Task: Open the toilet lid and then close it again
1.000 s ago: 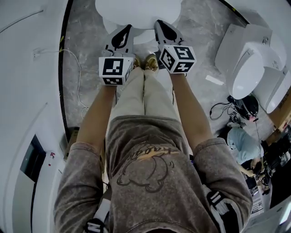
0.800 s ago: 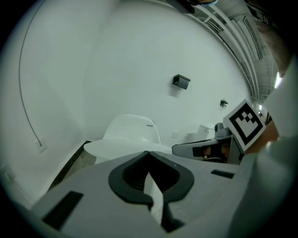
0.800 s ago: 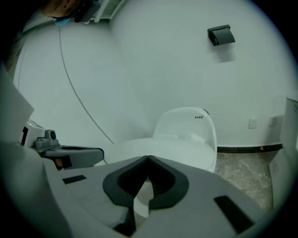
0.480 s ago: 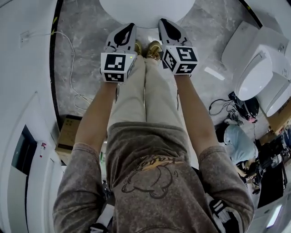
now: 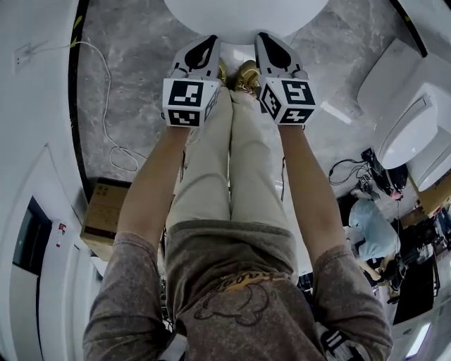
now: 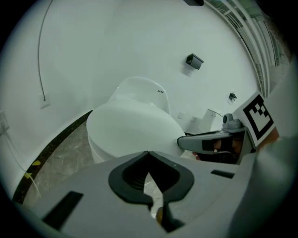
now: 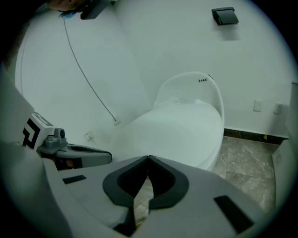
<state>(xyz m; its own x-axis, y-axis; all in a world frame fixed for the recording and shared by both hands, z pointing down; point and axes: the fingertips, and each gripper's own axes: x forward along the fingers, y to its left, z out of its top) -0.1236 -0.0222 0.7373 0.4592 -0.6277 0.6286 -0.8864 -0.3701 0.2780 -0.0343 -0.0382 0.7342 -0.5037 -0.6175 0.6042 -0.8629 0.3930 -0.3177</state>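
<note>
The white toilet (image 5: 243, 14) stands straight ahead on the marble floor, with its lid (image 6: 132, 128) down flat over the bowl. My left gripper (image 5: 208, 42) and right gripper (image 5: 266, 41) hang side by side just short of the toilet's front rim, above the person's shoes. Neither touches the toilet. The left gripper (image 6: 148, 153) is shut with its pads meeting and nothing between them. The right gripper (image 7: 148, 159) is likewise shut and empty. The lid (image 7: 179, 128) fills the middle of the right gripper view, with the tank behind it against the white wall.
Another white toilet (image 5: 412, 116) stands at the right with its lid raised. A cardboard box (image 5: 104, 211) lies on the floor at the left. A white cable (image 5: 106, 120) runs across the floor from a wall socket. A seated person (image 5: 373, 229) and cables are at the right.
The person has stepped closer to the toilet, so it sits higher in the head view. Both grippers moved forward with it, still shut and side by side.
</note>
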